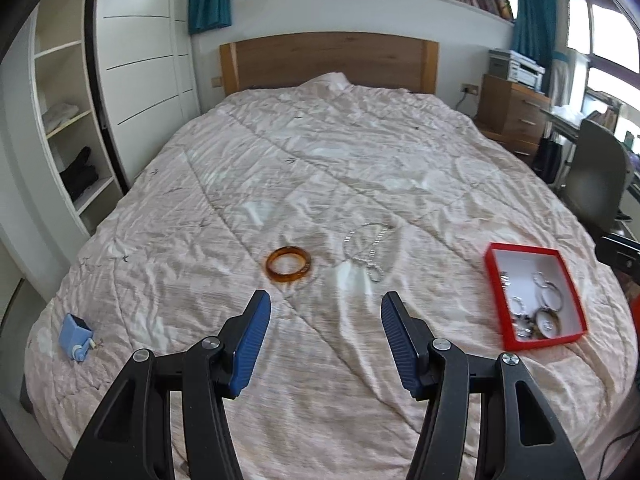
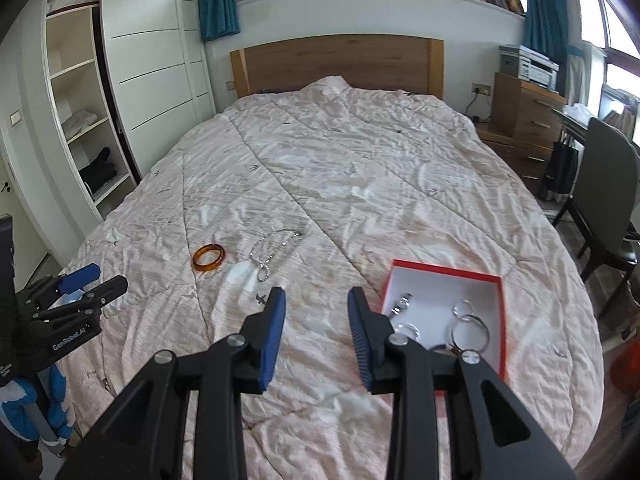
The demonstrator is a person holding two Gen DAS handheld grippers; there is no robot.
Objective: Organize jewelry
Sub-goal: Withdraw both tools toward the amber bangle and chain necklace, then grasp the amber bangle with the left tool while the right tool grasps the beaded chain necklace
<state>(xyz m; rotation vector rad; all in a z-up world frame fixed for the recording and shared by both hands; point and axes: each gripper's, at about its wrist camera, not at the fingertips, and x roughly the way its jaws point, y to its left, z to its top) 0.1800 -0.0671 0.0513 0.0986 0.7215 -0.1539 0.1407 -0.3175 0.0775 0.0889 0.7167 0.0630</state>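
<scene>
An amber bangle (image 1: 289, 269) lies on the pink quilt, with a silver chain necklace (image 1: 368, 249) to its right. A red box with a white inside (image 1: 491, 268) sits at the right and holds several silver rings and trinkets. My left gripper (image 1: 325, 308) is open and empty, hovering just short of the bangle and necklace. In the right wrist view the bangle (image 2: 208, 262), the necklace (image 2: 267, 254) and the red box (image 2: 442, 269) show too. My right gripper (image 2: 316, 300) is open and empty, just left of the box. The left gripper (image 2: 86, 282) shows at the left edge.
A small blue box (image 1: 76, 336) lies on the quilt at the near left. A white wardrobe (image 1: 68, 120) stands left of the bed. A wooden dresser (image 1: 512, 112) and a dark chair (image 1: 596, 184) stand on the right.
</scene>
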